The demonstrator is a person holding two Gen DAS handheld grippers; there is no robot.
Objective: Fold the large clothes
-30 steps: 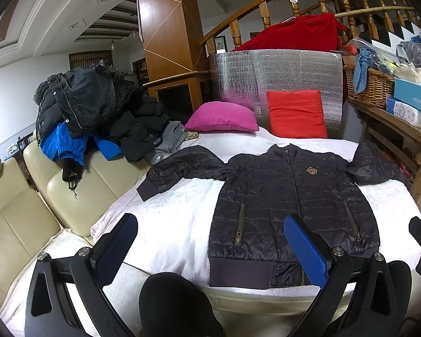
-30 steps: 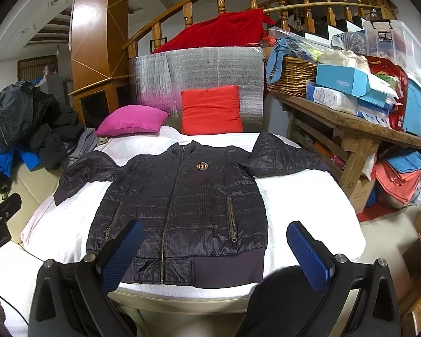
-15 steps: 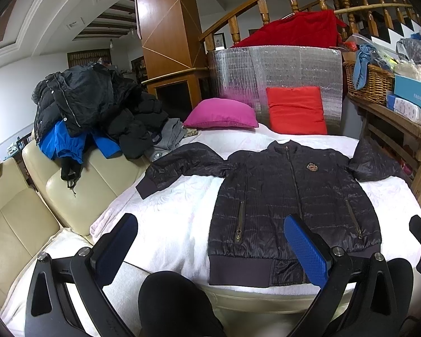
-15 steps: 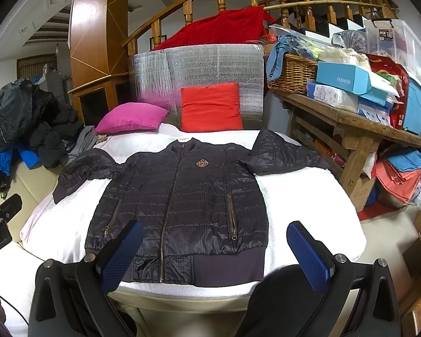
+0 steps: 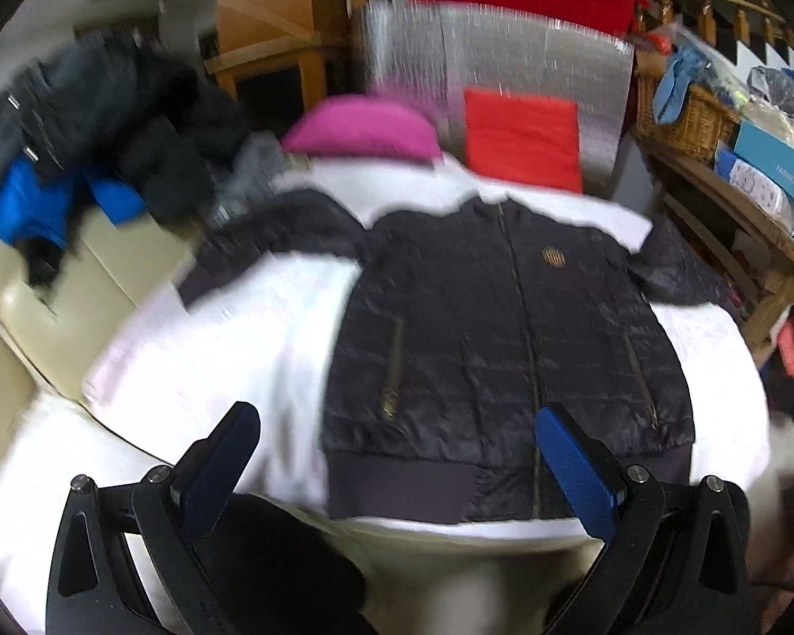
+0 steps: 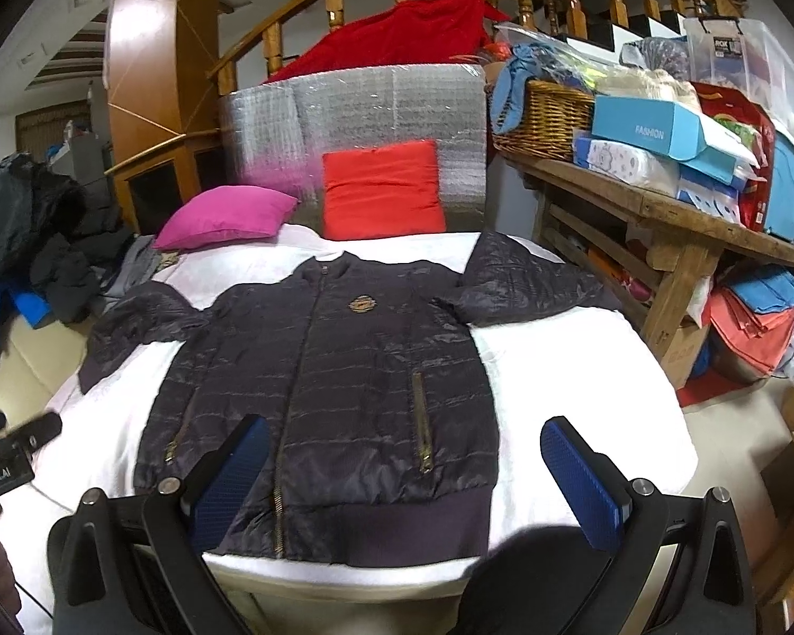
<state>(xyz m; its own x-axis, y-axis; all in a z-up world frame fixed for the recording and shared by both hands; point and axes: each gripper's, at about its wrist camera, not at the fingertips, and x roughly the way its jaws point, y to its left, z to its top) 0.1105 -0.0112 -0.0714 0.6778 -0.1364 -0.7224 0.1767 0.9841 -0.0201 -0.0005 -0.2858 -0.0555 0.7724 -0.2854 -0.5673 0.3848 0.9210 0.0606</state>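
Left wrist view, blurred: the left gripper hangs over the near edge of the white-covered surface, its jaws spread wide with nothing between them. The dark quilted jacket lies flat, front up and zipped, hem toward the camera, sleeves spread out to either side. The right blue pad shows over the jacket's hem; the left pad sits over the bare white cover. Behind the jacket lie a magenta pillow and a red pillow — a heap of dark clothes sits on the cream sofa at left.

Right wrist view, sharp: the right gripper has its jaws wide apart too, holding nothing. The jacket fills the middle of the surface, its gold chest badge visible. A wooden bench at right carries a wicker basket and a blue box.
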